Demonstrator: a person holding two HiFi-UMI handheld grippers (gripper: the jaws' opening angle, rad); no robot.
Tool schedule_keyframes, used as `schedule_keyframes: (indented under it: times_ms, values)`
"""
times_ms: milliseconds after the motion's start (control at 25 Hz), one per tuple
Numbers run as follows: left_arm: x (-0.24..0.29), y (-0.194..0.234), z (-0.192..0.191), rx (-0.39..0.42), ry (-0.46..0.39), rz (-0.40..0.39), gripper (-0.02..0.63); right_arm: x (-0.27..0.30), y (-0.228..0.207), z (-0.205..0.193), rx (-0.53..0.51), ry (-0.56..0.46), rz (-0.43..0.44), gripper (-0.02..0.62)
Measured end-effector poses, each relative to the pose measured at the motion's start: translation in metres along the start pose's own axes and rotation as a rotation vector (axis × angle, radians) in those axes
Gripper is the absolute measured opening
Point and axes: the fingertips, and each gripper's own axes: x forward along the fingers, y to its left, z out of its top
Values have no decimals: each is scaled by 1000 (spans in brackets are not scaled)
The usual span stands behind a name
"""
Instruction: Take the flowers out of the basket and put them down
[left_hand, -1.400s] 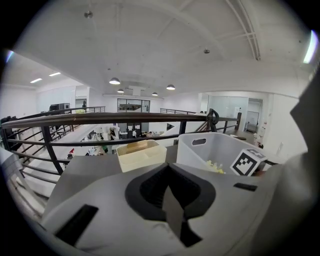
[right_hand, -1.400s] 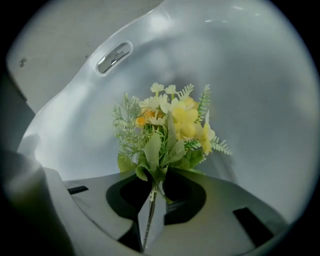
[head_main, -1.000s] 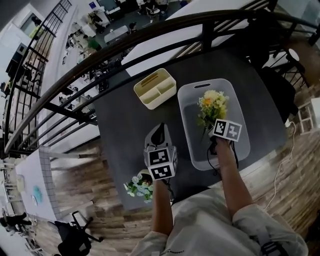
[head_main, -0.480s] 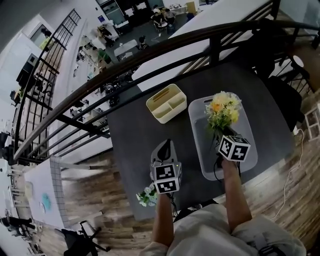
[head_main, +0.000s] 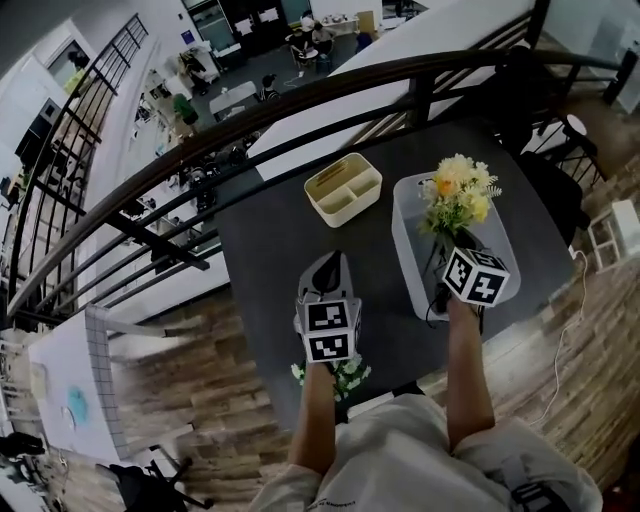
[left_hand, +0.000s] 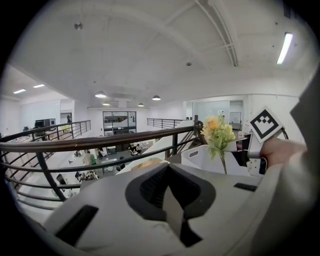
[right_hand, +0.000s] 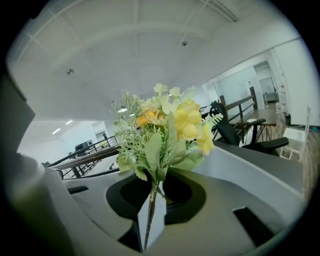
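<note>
holding a bunch of yellow flowers (head_main: 458, 190) by the stems, the right gripper (head_main: 447, 248) sits over the pale basket (head_main: 402, 245) at the right side of the dark table (head_main: 270, 260); in the right gripper view its claw (right_hand: 150, 210) is clamped on the thin stems, with the blooms (right_hand: 167, 125) and green leaves fanning out just past the tips; from the left gripper view the flower heads (left_hand: 218, 132) stand above the basket's rim (left_hand: 200, 154), stem running roughly upright; whether the stem's low end is clear of the basket i cannot tell, the left gripper's body covers it there; the right gripper's marker cube (left_hand: 264, 125) shows just beside the bunch.

left gripper (head_main: 326, 265) hangs over the bare middle of the table, well apart from the basket; its claw (left_hand: 171, 197) is together, pads meeting, nothing between them.

cream organiser box (head_main: 343, 188) with compartments sits on the table's far side, left of the basket, near it but not touching; a second bunch, white and green flowers (head_main: 345, 375), lies at the table's near edge under the left forearm; dark railing (head_main: 300, 95) curves past the far edge of the table, with a lower floor visible beyond it; wood floor around the table.
</note>
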Motion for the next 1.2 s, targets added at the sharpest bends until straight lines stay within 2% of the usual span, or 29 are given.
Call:
schedule_keyframes:
  times_ms: [400, 560, 680, 840, 960, 1200]
  values:
    - [-64, 64, -19, -47, -41, -39, 15, -77, 70, 32, -207, -141, -149, 78]
    - [-75, 76, -31, -53, -35, -41, 15, -95, 90, 35, -237, -180, -157, 78]
    - [-82, 78, -33, -58, -40, -52, 15, -106, 110, 35, -255, -184, -119, 77]
    - [-86, 77, -32, -73, -50, -62, 15, -102, 141, 22, -237, -135, 9, 77]
    - [-84, 76, -37, -77, -44, -55, 15, -83, 154, -8, -283, -52, 56, 75]
    - [-81, 82, -53, -93, -14, -4, 15, -37, 170, -85, -280, 130, 153, 75]
